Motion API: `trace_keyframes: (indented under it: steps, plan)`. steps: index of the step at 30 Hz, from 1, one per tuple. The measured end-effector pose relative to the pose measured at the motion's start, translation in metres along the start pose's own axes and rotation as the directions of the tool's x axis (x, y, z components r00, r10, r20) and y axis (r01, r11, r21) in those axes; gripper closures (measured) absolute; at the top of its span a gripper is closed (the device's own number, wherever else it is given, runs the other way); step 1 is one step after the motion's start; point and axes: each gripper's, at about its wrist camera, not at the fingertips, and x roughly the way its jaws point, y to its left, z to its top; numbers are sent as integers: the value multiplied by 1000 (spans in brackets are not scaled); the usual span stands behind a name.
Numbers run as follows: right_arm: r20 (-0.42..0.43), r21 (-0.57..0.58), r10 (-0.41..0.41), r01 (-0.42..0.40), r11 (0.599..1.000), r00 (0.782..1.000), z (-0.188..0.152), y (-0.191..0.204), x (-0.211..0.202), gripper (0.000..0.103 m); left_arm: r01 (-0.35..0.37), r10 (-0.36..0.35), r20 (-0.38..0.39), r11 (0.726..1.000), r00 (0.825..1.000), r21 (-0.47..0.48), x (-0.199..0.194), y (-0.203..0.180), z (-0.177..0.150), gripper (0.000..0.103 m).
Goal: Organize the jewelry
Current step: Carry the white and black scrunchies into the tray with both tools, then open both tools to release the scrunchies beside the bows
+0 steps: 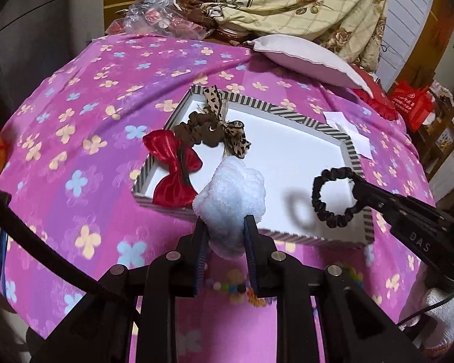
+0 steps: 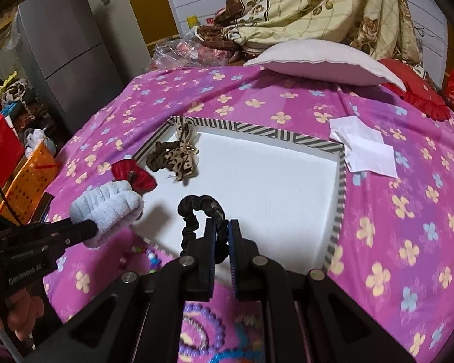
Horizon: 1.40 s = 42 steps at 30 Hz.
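A white tray with a striped rim [image 1: 299, 120] [image 2: 257, 129] lies on the pink flowered bedspread. My left gripper [image 1: 225, 230] [image 2: 98, 227] is shut on a fluffy white scrunchie [image 1: 231, 195] [image 2: 109, 204], held above the tray's near left edge. My right gripper [image 2: 222, 227] [image 1: 355, 186] is shut on a black scrunchie [image 2: 196, 211] [image 1: 333, 198], which hangs over the tray's white floor. At the tray's left end lie a red bow [image 1: 174, 172] [image 2: 136, 175], a brown scrunchie [image 1: 199, 131] [image 2: 157, 155] and a leopard-print bow [image 1: 236, 137] [image 2: 183, 160].
White paper [image 2: 363, 146] [image 1: 348, 130] lies right of the tray. A white pillow [image 2: 320, 60] and a red cushion [image 2: 414, 90] sit at the far end. Bead strings [image 2: 202, 326] [image 1: 233, 287] lie on the bedspread below the grippers. An orange basket [image 2: 27, 178] stands left of the bed.
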Motion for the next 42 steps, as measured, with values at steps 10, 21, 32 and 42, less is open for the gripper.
trace_keyframes:
  steps: [10,21,32,42]
  plan:
    - [-84,83,-6,13,996,996,43,-16,73,95,-32,31,-49,999,998,-20,47,2,22,59]
    - [-142,194,21,7,981,990,67,-25,144,94,-89,83,-90,994,992,-63,86,16,26,58]
    - [-119,160,16,3,987,993,51,-30,89,63,-70,67,-63,996,996,-48,64,8,18,47]
    - [-33,157,14,-8,988,999,-19,-32,-11,54,-84,82,-30,996,996,-40,14,2,-9,45]
